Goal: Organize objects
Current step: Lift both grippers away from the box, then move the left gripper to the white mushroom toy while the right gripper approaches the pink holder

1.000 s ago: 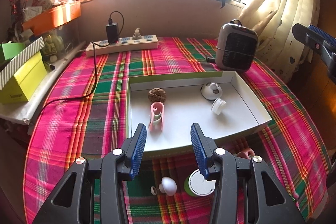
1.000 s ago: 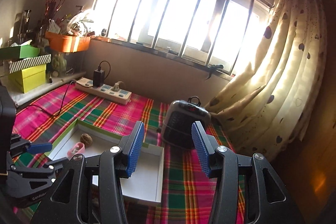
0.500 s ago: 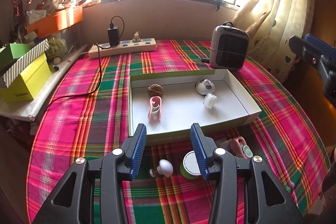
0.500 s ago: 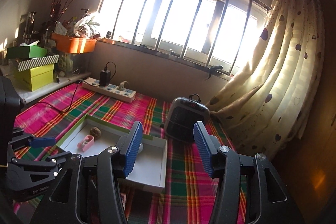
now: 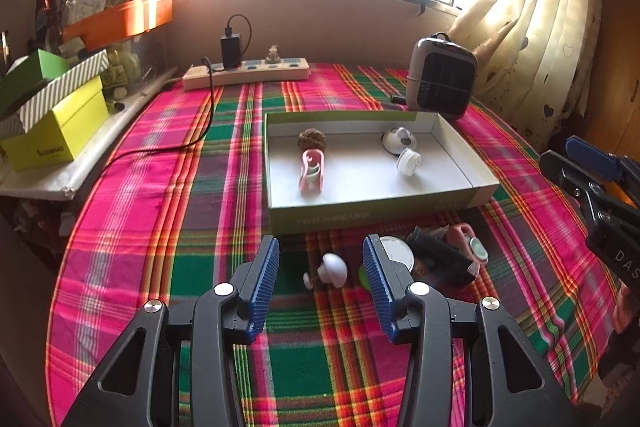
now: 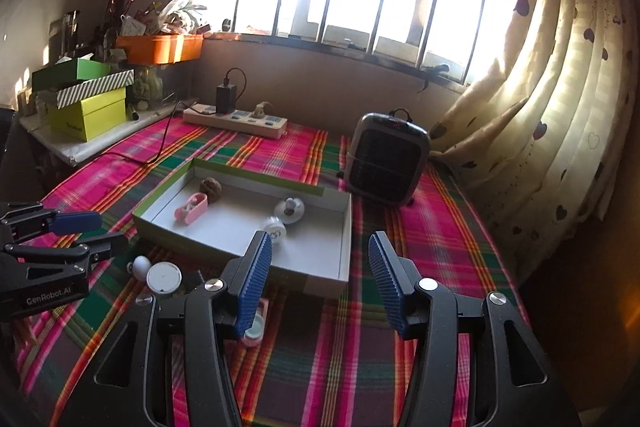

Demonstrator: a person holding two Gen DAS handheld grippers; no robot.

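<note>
Our left gripper [image 5: 320, 259] hangs with its jaws apart and nothing between the pads; a small white mushroom-shaped knob [image 5: 331, 270] lies on the plaid cloth [image 5: 160, 211] in the gap beyond them, untouched. Our right gripper [image 6: 319, 259] has its jaws parted too, and they have just been opening wider, with nothing held.

We take the shallow white box [image 5: 372, 211] as our landmark. Just in front of its near wall, beside the knob, lie a round white-topped lid [image 5: 398, 251], a black object [image 5: 440, 259] and a pink case [image 5: 466, 241] with a pale green cap. Inside the box we see a pink clip-shaped piece [image 5: 311, 171] near the left wall, a brown walnut-like ball [image 5: 312, 139] right behind it, and two small white round pieces [image 5: 400, 139] [image 5: 409, 161] toward the right.

Behind the box's right far corner stands a small grey heater [image 5: 440, 83]. Further behind the box, a power strip [image 5: 246, 71] with a black charger lies under the window. Well to the left of the box, a yellow-green carton [image 5: 56, 131] sits on a side shelf.
</note>
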